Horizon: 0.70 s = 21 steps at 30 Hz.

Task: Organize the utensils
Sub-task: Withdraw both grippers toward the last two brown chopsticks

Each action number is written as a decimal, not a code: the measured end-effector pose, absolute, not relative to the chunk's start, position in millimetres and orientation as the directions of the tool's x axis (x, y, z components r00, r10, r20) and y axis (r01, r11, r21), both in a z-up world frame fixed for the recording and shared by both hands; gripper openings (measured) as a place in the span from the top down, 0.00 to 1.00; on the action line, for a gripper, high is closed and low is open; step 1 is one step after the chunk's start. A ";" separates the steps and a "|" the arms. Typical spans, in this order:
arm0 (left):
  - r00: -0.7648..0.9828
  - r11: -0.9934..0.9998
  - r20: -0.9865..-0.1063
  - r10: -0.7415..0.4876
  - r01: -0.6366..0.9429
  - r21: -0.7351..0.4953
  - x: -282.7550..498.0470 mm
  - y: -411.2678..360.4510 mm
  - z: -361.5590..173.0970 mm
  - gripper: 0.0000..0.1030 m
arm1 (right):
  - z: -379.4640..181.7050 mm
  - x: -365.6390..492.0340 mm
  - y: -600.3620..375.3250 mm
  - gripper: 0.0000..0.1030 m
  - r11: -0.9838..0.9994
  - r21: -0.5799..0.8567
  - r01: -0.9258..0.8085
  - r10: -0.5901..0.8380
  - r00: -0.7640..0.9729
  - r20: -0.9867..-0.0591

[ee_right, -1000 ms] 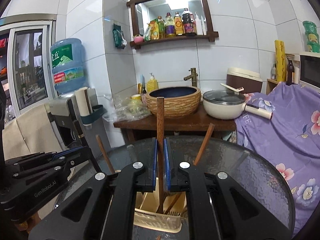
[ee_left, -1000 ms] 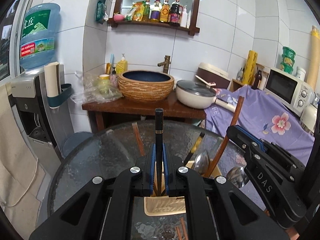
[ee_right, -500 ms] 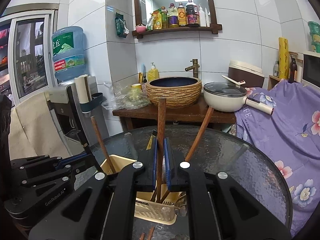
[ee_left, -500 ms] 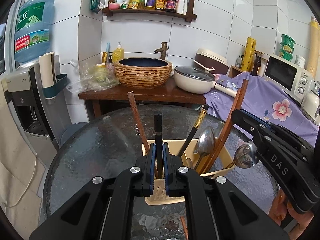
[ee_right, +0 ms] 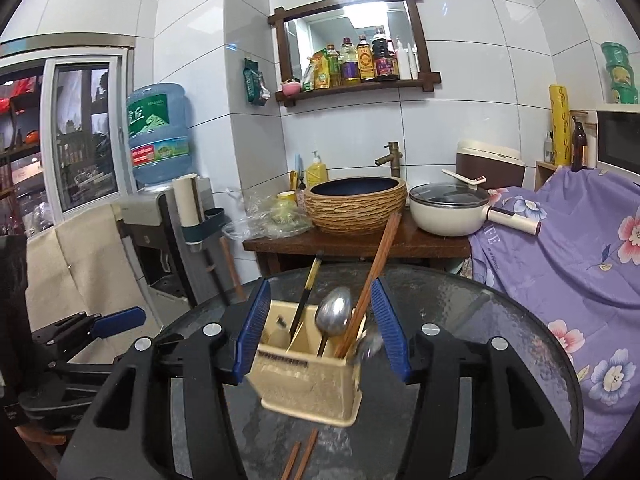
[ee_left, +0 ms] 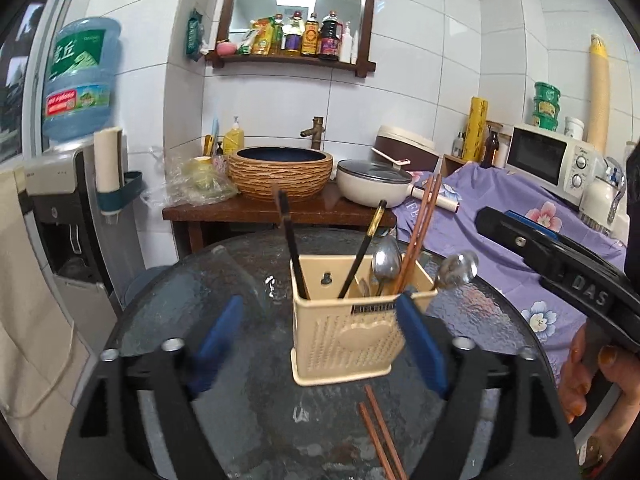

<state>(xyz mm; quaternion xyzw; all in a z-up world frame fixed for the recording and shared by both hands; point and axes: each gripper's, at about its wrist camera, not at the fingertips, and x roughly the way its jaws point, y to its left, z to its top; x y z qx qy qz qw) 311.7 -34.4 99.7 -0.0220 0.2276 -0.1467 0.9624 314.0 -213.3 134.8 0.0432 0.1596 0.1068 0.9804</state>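
Note:
A beige utensil holder (ee_left: 344, 326) stands on the round glass table (ee_left: 192, 320). In it stand black chopsticks (ee_left: 292, 248), brown wooden chopsticks (ee_left: 420, 232) and two metal spoons (ee_left: 386, 260). My left gripper (ee_left: 320, 340) is open and empty in front of the holder. My right gripper (ee_right: 322, 332) is open and empty, its jaws either side of the holder (ee_right: 308, 380) in its own view. Two brown chopsticks (ee_left: 380, 436) lie on the glass in front of the holder, also in the right wrist view (ee_right: 300, 456).
Behind the table is a wooden counter (ee_left: 240, 212) with a woven basin (ee_left: 280, 178) and a white pot (ee_left: 374, 186). A water dispenser (ee_left: 68, 184) stands left. A purple flowered cloth (ee_left: 520, 248) and a microwave (ee_left: 548, 160) are right.
Both grippers have opened and pulled back from the holder. The black chopstick and the brown chopstick they held now stand in the holder.

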 end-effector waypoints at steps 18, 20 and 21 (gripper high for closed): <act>0.705 0.972 -0.691 -0.159 0.233 0.014 280.6 -23.4 -23.4 0.39 | -31.8 315.1 -182.8 0.48 0.965 0.090 -0.248 0.224 0.590 -0.776; 0.693 0.973 -0.705 -0.153 0.231 0.016 280.1 -19.3 -29.1 0.44 | -40.9 316.9 -180.9 0.49 0.968 0.055 -0.244 0.192 0.582 -0.791; 0.690 0.973 -0.708 -0.150 0.229 0.018 279.7 -17.5 -31.3 0.44 | -44.8 317.7 -179.8 0.49 0.969 0.050 -0.244 0.186 0.578 -0.795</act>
